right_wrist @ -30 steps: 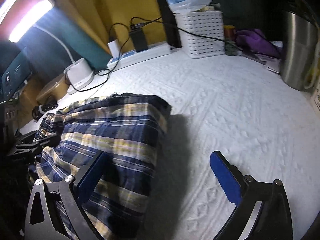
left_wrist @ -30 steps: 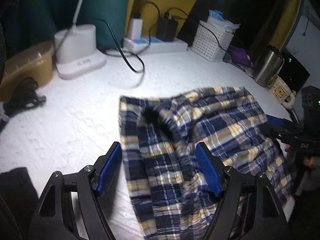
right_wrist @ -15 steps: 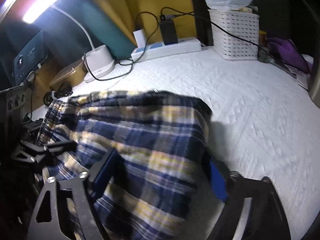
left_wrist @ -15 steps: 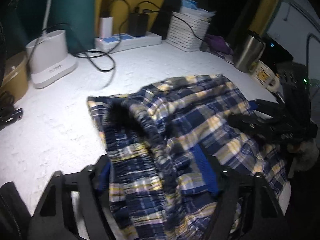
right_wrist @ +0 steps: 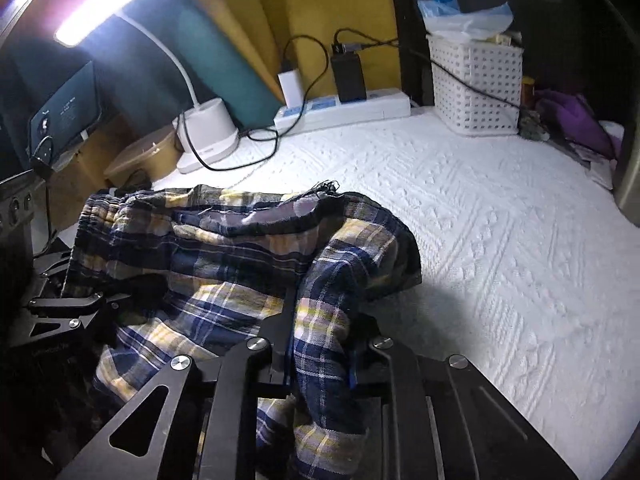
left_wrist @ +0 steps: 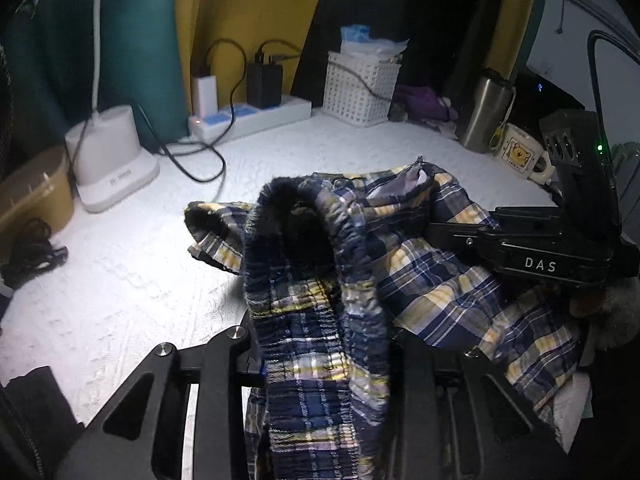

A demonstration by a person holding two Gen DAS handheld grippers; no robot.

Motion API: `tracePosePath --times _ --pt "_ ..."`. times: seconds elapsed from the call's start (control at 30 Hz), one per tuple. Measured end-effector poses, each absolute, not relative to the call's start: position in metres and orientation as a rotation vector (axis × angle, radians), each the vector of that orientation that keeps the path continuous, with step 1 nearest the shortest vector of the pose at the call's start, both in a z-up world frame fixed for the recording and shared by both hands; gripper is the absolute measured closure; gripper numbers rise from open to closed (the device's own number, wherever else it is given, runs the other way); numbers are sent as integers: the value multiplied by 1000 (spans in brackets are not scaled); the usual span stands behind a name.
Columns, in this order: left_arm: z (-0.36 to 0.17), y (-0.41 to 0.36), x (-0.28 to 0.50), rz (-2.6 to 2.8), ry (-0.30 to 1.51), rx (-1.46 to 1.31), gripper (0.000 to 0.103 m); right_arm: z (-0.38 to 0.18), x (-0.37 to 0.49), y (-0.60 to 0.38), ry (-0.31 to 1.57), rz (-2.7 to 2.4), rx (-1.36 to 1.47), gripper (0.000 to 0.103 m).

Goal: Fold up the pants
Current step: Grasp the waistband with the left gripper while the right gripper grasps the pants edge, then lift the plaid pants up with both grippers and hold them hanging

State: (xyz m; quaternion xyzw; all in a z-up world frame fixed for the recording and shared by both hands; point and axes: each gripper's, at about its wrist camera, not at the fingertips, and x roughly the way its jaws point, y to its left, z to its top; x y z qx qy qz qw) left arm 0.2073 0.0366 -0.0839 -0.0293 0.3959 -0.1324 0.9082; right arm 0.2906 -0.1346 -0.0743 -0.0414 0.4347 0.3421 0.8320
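White textured bedspread [right_wrist: 500, 248], lit lamp [right_wrist: 108, 20], yellow wall [left_wrist: 248, 20]

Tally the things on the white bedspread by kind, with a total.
Pants: 1
Lamp: 1
Power strip: 1
Chargers: 2
Basket: 1
Steel tumbler: 1
Mug: 1
Grippers: 2
Total: 10

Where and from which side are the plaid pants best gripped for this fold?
By the near edge of the plaid pants: left tongs closing on the bunched elastic waistband, right tongs on the leg fabric, both coming from the near side, angled downward, since that edge lies nearest.
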Motion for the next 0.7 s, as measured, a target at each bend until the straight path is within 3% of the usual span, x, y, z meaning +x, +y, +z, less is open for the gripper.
tracePosePath --times 0.7 --pt "-1 28 129 -250 581 -30 75 22 217 -158 698 725 -101 85"
